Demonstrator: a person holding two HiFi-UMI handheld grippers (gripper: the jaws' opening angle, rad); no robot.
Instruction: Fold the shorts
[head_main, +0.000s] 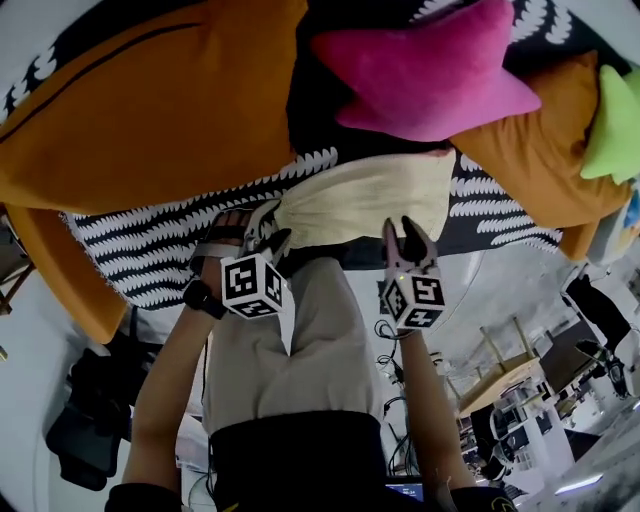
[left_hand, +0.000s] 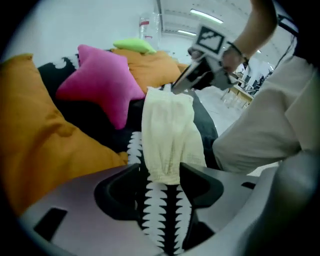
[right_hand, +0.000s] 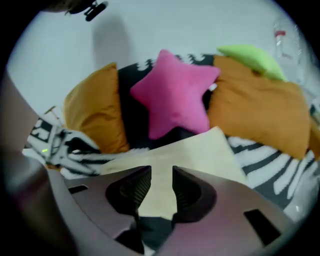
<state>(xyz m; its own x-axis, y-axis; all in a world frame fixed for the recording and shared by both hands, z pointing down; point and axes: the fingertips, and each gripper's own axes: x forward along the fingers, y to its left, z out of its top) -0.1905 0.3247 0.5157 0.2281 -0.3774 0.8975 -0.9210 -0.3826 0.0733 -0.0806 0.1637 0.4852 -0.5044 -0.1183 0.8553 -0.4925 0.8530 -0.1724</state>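
Black-and-white patterned cover (head_main: 150, 255) is spreading across the scene and carrying cushions: orange cushions (head_main: 150, 110) at both sides, a pink star (head_main: 430, 70) at top centre, a lime-green cushion (head_main: 615, 130) at the far right.

Shorts (head_main: 370, 205), pale yellow, are lying folded into a compact oblong on the cover, just below the pink star and between the orange cushions.

Left hand-held gripper (head_main: 268, 238) is pointing steeply down at the shorts' left end. In the left gripper view its jaws are standing moderately apart; the gathered end of the shorts is sitting in the gap, with the pads not clamping it.

Right hand-held gripper (head_main: 408, 235) is hovering at the shorts' near edge, toward their right end. In the right gripper view its jaws are standing narrowly apart and gripping nothing, with pale fabric showing beyond the gap.

Person's bare forearms are reaching in from below; a dark watch (head_main: 200, 297) is sitting on the left wrist.
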